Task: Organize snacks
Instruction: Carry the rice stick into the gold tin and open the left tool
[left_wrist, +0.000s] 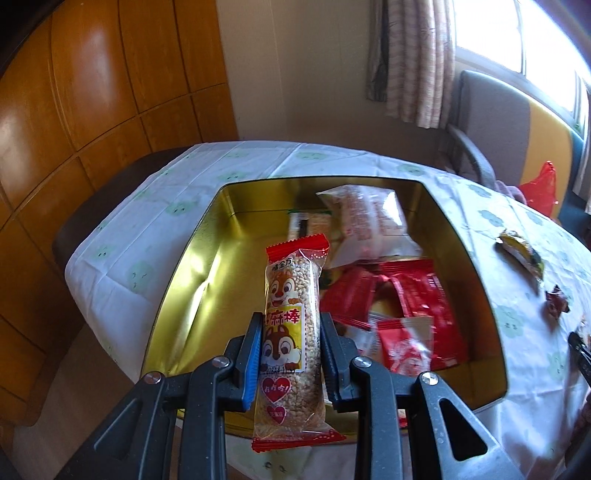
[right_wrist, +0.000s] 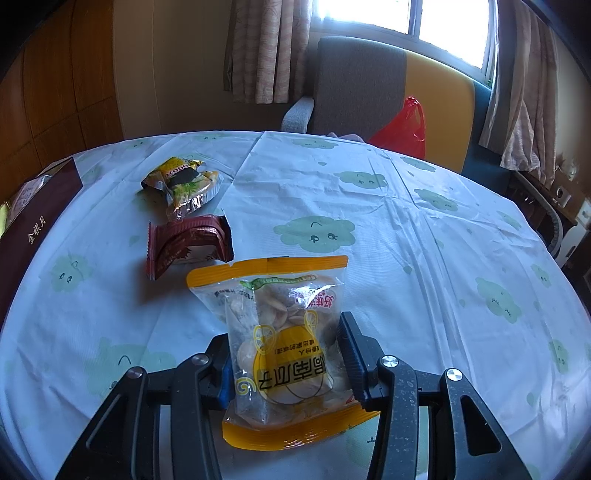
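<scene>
a white tablecloth (right_wrist: 332, 192) printed with pale green clouds is covering the table, with wood panelling (left_wrist: 92, 110) standing at the left and striped curtains (right_wrist: 266, 48) hanging beside a bright window (right_wrist: 399, 18). one grey and yellow chair (right_wrist: 369, 85) is sitting behind the table, with one red plastic bag (right_wrist: 402, 125) lying on it.

the left gripper (left_wrist: 291, 343) is clamping one sesame puffed-rice bar (left_wrist: 291, 321), its fingers closed on the wrapper's middle, holding it above the near edge of one gold tin (left_wrist: 192, 266). inside the tin, one clear packet (left_wrist: 365, 218) and several red packets (left_wrist: 417, 306) are lying jumbled; an exact count is hard to make.

the right gripper (right_wrist: 286, 354) is pinching one orange-edged bag of pumpkin seeds (right_wrist: 284, 332), jaws partly closed around it, just over the cloth. two loose snacks are lying beyond it: one dark red wrapper (right_wrist: 188, 245) and one yellow-black wrapper (right_wrist: 184, 184). the tin's brown outer wall (right_wrist: 33, 221) is showing at the left edge.
</scene>
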